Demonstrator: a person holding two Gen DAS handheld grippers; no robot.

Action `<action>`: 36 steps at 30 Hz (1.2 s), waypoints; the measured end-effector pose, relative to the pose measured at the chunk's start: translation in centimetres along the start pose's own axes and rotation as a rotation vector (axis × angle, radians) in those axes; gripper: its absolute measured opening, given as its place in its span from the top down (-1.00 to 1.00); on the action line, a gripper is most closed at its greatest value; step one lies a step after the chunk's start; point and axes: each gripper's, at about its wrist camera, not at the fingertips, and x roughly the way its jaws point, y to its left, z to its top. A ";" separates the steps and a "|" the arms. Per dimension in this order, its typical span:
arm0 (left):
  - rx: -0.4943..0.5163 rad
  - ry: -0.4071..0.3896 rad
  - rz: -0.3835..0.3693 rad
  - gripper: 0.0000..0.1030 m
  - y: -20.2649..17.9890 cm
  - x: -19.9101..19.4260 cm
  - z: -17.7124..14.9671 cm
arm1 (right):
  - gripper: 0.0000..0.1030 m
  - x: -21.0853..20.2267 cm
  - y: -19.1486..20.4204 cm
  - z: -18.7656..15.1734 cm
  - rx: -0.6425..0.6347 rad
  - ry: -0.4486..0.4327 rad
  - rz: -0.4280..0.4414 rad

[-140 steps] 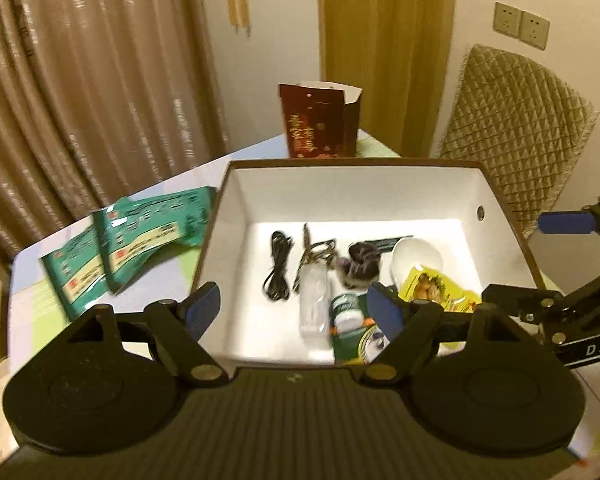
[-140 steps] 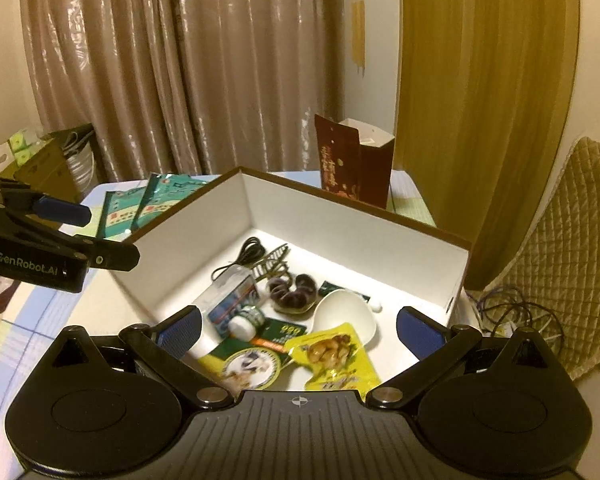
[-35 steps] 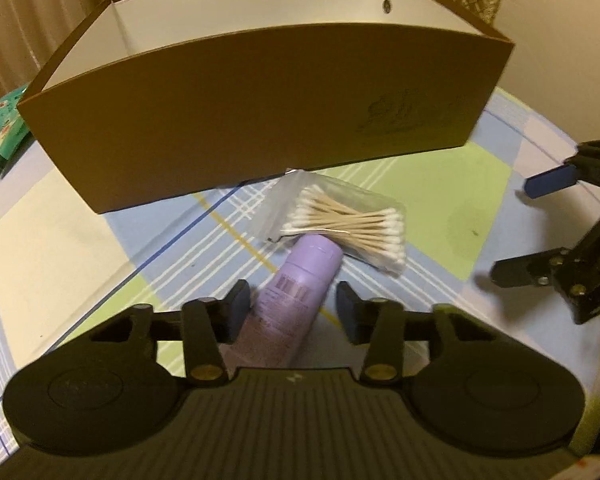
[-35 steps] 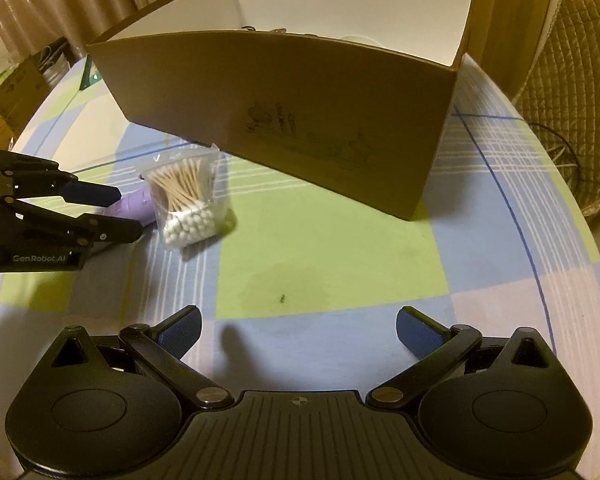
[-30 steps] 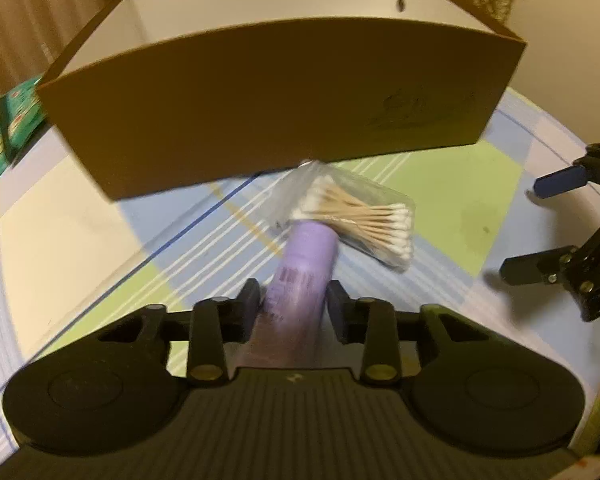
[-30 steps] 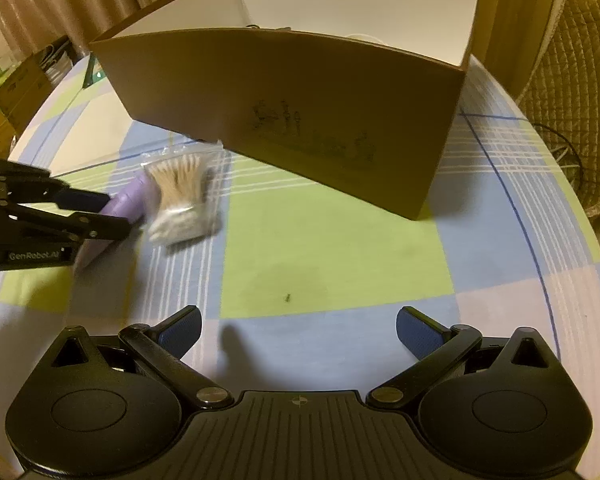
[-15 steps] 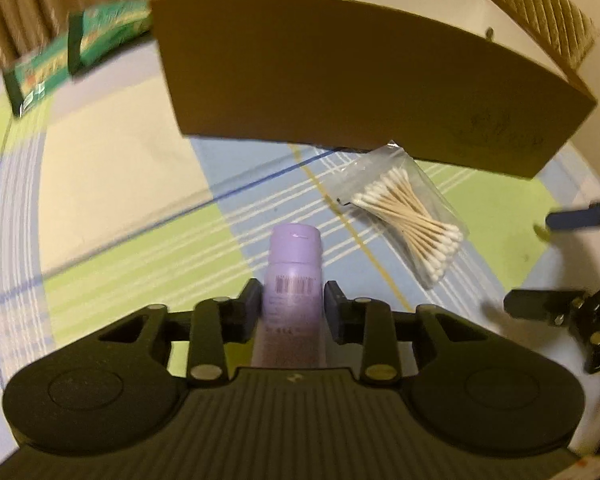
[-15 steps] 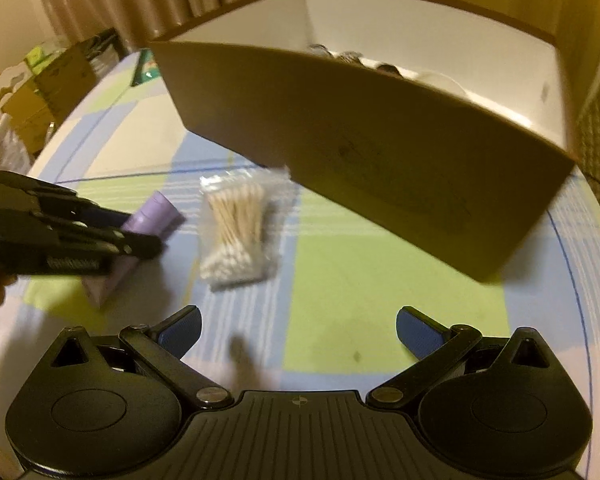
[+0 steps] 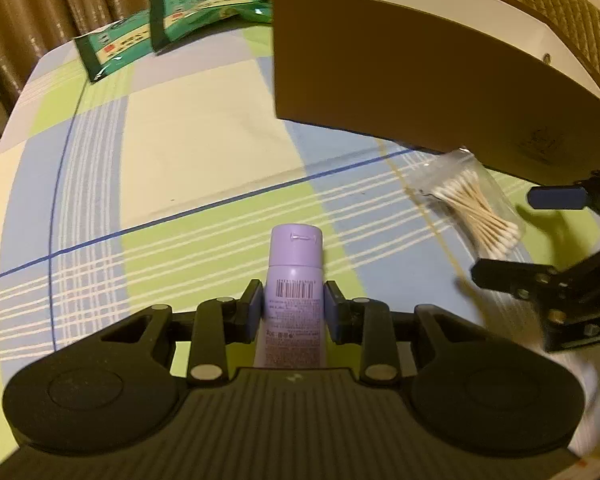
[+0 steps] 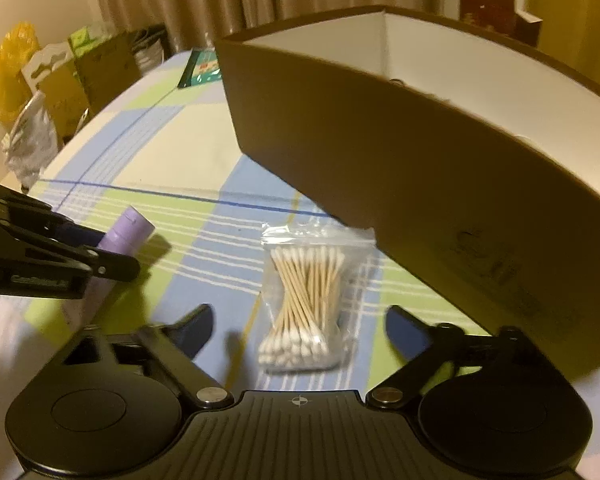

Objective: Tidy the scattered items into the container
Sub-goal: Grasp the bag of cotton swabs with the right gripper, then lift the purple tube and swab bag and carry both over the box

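Since a second earlier, the left claw (image 9: 293, 307) had drawn the tube (image 9: 294, 280) clear of the swab bag (image 9: 474, 210), which earlier touched its cap. In the left wrist view, the claw's pads gripped the purple tube just below its cap, over the checked desk (image 9: 180, 152); the swab bag lay near the box (image 9: 400, 80), between the right claw's fingers (image 9: 556, 197). Two green packets (image 9: 172, 28) lay beyond. In the right wrist view, the right claw (image 10: 298, 330) was closing, its pads not yet touching the swab bag (image 10: 306, 296) lying between them on the desk, just beside the box wall (image 10: 380, 168). The tube (image 10: 120, 248) was held at left.
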 end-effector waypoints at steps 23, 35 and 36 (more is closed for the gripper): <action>0.004 0.022 0.013 0.47 -1.3 0.0 -0.9 | 0.42 -2.0 -0.4 -3.4 -0.080 0.012 -0.027; 0.035 0.009 -0.009 0.47 -3.5 -1.0 -2.5 | 0.42 -5.0 -0.6 -6.4 -0.068 0.037 -0.044; 0.039 0.009 -0.009 0.47 -3.6 -1.0 -2.6 | 0.42 -5.2 -0.6 -6.6 -0.068 0.035 -0.045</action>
